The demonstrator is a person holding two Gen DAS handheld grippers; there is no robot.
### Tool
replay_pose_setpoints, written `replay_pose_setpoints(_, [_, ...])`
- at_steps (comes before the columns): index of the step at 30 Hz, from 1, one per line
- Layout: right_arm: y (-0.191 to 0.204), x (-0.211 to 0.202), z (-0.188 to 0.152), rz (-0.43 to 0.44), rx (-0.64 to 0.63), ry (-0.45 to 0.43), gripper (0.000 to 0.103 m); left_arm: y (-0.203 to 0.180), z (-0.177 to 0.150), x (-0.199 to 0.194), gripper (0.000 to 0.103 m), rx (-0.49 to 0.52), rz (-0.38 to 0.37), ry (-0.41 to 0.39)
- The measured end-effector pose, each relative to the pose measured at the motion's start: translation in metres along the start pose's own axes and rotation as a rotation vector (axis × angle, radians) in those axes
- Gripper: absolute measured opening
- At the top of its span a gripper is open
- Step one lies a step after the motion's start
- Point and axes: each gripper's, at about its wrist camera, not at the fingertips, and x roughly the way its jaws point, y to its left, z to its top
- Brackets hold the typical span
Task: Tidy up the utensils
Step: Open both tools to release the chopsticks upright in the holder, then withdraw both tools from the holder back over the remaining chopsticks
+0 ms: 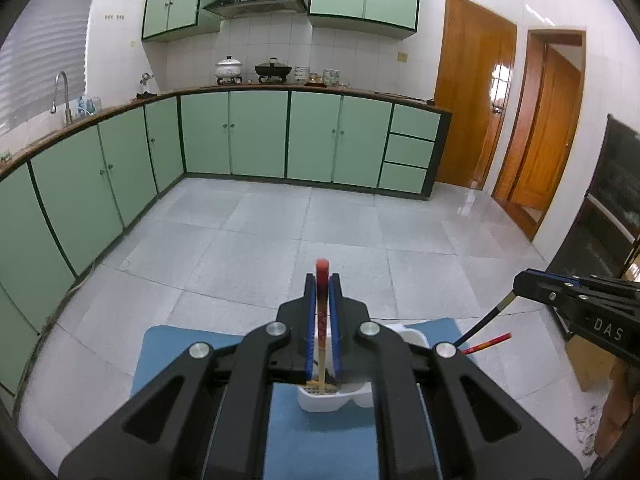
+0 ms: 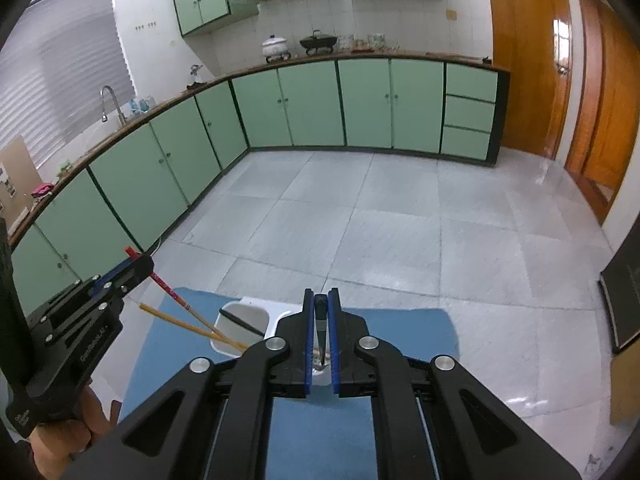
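My left gripper [image 1: 322,280] is shut on a red-topped chopstick [image 1: 321,320] that stands nearly upright, its pale tip down in the white utensil holder [image 1: 344,400]. In the right wrist view this left gripper [image 2: 142,264] slants the same red chopstick [image 2: 176,296] into the holder's left compartment [image 2: 224,330], beside a second pale chopstick [image 2: 176,322] and a black one [image 2: 240,322]. My right gripper [image 2: 321,296] is shut on a black chopstick [image 2: 321,328] whose tip points down into the holder. From the left wrist view the right gripper [image 1: 518,284] holds that black chopstick [image 1: 480,326] above another red chopstick [image 1: 488,343].
The holder stands on a blue mat [image 2: 400,328] laid over a low surface above the grey tiled floor [image 1: 280,232]. Green cabinets [image 1: 256,132] line the far and left walls. Wooden doors [image 1: 472,92] and a dark cabinet [image 1: 612,200] are on the right. A hand [image 2: 60,440] grips the left tool.
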Motion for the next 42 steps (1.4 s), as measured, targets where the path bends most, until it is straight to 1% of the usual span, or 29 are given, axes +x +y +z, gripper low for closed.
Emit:
replay_pose_setpoints(1, [0.0,-0.002,-0.003,0.001,0.001,-0.005,0.01,0.003,-0.001,-0.002,0.023,0.001,-0.002,-0.001])
replay_pose_setpoints(3, [-0.001,-0.009,-0.005,0.01,0.008,-0.02,0.013,0.007,-0.001,-0.011,0.033,0.003,0.002,-0.012])
replay_pose_setpoints(5, [-0.011,-0.025,-0.013,0.011,0.028,-0.051,0.013,0.013,-0.003,-0.028,0.036,0.006,-0.004,-0.024])
replay_pose_setpoints(7, [-0.018,-0.045,-0.022,0.019,0.037,-0.08,0.014,0.02,-0.01,-0.049,0.045,0.02,0.0,-0.035])
replay_pose_setpoints(8, [-0.02,-0.058,-0.031,0.016,0.023,-0.103,0.015,0.023,-0.017,-0.061,0.048,0.028,0.005,-0.039])
replay_pose_setpoints(9, [-0.018,-0.069,-0.04,0.016,0.009,-0.119,0.015,0.027,-0.025,-0.074,0.054,0.037,0.009,-0.044])
replay_pose_setpoints(11, [-0.019,-0.093,-0.065,0.027,-0.014,-0.151,0.017,0.035,-0.046,-0.097,0.058,0.055,0.006,-0.051])
replay_pose_setpoints(12, [-0.02,-0.106,-0.085,0.03,-0.031,-0.168,0.018,0.039,-0.061,-0.11,0.062,0.069,0.018,-0.055])
replay_pose_setpoints(13, [-0.02,-0.117,-0.108,0.032,-0.046,-0.178,0.019,0.042,-0.073,-0.12,0.063,0.075,0.022,-0.057])
replay_pose_setpoints(14, [-0.02,-0.125,-0.133,0.033,-0.058,-0.177,0.019,0.046,-0.092,-0.133,0.064,0.08,0.022,-0.061])
replay_pose_setpoints(16, [-0.018,-0.131,-0.176,0.032,-0.073,-0.163,0.02,0.049,-0.128,-0.154,0.068,0.082,0.036,-0.064])
replay_pose_setpoints(17, [-0.016,-0.133,-0.207,0.028,-0.081,-0.145,0.019,0.051,-0.151,-0.164,0.069,0.075,0.034,-0.061])
replay_pose_setpoints(18, [-0.015,-0.132,-0.229,0.025,-0.081,-0.132,0.02,0.051,-0.175,-0.171,0.069,0.071,0.028,-0.046])
replay_pose_setpoints(21, [-0.007,-0.123,-0.303,0.051,-0.066,-0.04,0.02,0.044,-0.232,-0.183,0.069,0.082,0.027,-0.004])
replay_pose_setpoints(23, [-0.005,-0.116,-0.35,0.064,-0.029,0.013,0.02,0.034,-0.281,-0.186,0.069,0.077,0.014,0.052])
replay_pose_setpoints(24, [-0.005,-0.113,-0.368,0.071,-0.007,0.037,0.02,0.029,-0.3,-0.185,0.069,0.078,0.001,0.08])
replay_pose_setpoints(26, [-0.008,-0.111,-0.395,0.076,0.048,0.059,0.02,0.015,-0.335,-0.184,0.068,0.102,-0.011,0.136])
replay_pose_setpoints(27, [-0.009,-0.11,-0.402,0.082,0.064,0.07,0.02,0.011,-0.347,-0.183,0.067,0.108,-0.021,0.152])
replay_pose_setpoints(29, [-0.011,-0.112,-0.413,0.093,0.105,0.076,0.02,-0.005,-0.372,-0.182,0.067,0.116,-0.062,0.19])
replay_pose_setpoints(32, [-0.009,-0.118,-0.415,0.099,0.107,0.073,0.02,-0.022,-0.392,-0.175,0.067,0.127,-0.083,0.228])
replay_pose_setpoints(33, [-0.009,-0.118,-0.413,0.101,0.104,0.074,0.02,-0.027,-0.397,-0.17,0.065,0.133,-0.089,0.246])
replay_pose_setpoints(34, [-0.008,-0.12,-0.412,0.101,0.1,0.072,0.02,-0.032,-0.4,-0.167,0.063,0.145,-0.095,0.26])
replay_pose_setpoints(36, [-0.008,-0.124,-0.412,0.101,0.093,0.067,0.02,-0.035,-0.403,-0.161,0.062,0.155,-0.078,0.265])
replay_pose_setpoints(37, [-0.007,-0.126,-0.411,0.103,0.09,0.066,0.02,-0.035,-0.407,-0.159,0.062,0.146,-0.074,0.269])
replay_pose_setpoints(42, [0.004,-0.119,-0.415,0.094,0.043,0.076,0.02,-0.022,-0.403,-0.152,0.062,0.108,-0.038,0.263])
